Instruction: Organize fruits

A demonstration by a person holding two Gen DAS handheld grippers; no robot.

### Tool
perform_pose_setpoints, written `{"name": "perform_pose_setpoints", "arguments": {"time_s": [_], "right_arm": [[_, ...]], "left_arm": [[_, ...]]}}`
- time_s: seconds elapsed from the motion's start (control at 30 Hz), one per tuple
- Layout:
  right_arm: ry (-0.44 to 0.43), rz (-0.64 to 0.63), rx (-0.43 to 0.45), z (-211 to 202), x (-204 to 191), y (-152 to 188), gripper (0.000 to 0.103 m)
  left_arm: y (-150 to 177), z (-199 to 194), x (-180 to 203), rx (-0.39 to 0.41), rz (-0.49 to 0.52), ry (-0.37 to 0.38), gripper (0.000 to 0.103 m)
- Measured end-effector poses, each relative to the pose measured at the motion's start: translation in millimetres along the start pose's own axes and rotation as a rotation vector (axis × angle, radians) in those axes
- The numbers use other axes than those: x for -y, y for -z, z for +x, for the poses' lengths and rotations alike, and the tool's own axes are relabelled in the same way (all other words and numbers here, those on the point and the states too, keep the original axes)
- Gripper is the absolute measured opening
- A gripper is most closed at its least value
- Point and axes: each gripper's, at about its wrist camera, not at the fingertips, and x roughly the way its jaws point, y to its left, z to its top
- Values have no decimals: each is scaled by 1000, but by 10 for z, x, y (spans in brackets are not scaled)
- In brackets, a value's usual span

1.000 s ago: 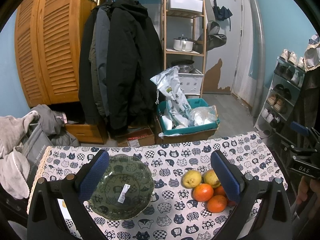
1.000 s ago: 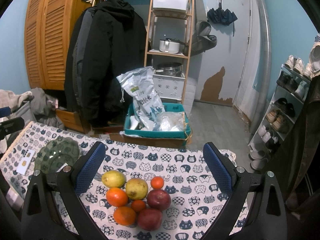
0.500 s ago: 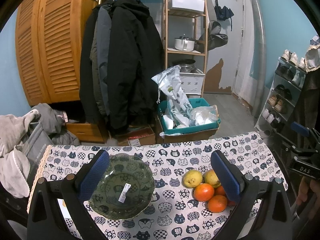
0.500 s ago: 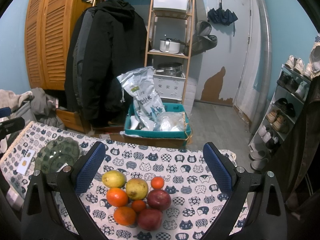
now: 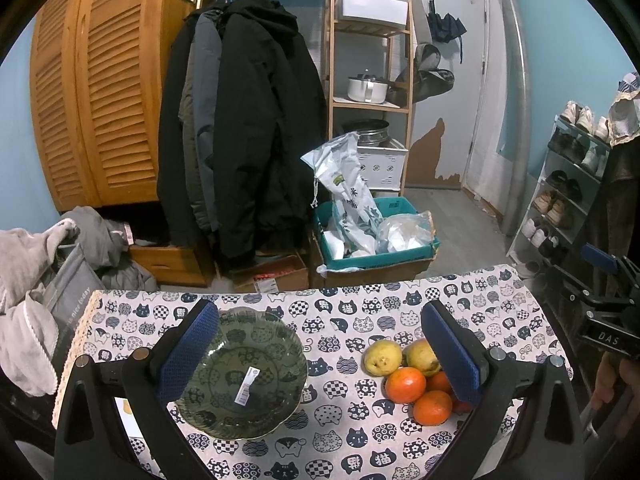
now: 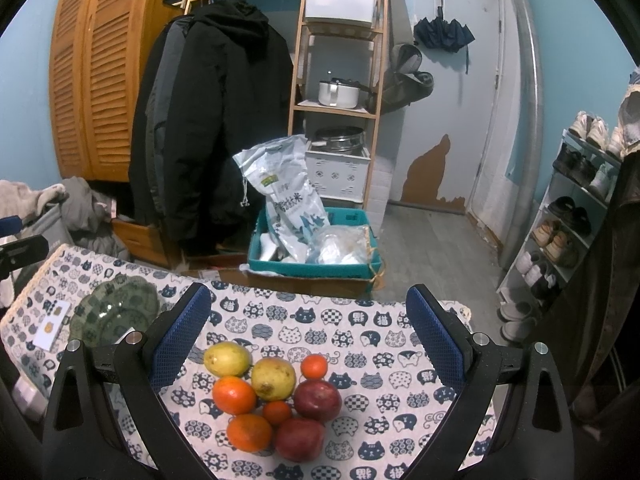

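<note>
Both pairs of fingers are spread wide and empty: the right gripper hangs over the fruit pile, the left gripper beside the green glass bowl on the table. Best take an outer fruit first, squeezing gently so neighbours don't roll.

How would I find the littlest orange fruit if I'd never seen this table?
Look at the cat-print tablecloth, then at the pile of fruit between the right gripper's blue fingers. At the pile's far right edge, behind a dark red fruit, sits the small orange fruit, smaller than the oranges around it.
</note>
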Motion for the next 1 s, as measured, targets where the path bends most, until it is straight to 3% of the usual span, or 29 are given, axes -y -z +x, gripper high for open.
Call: {"name": "perform_pose_setpoints", "arguments": {"time_s": [0.5, 1.0], "right_arm": [[3, -4, -8, -10, 29, -18, 96], [-15, 37, -207, 549, 162, 211, 96]], "left_arm": [[16, 29, 32, -9, 4, 1, 102], [182, 634, 72, -152, 8, 34, 102]]}}
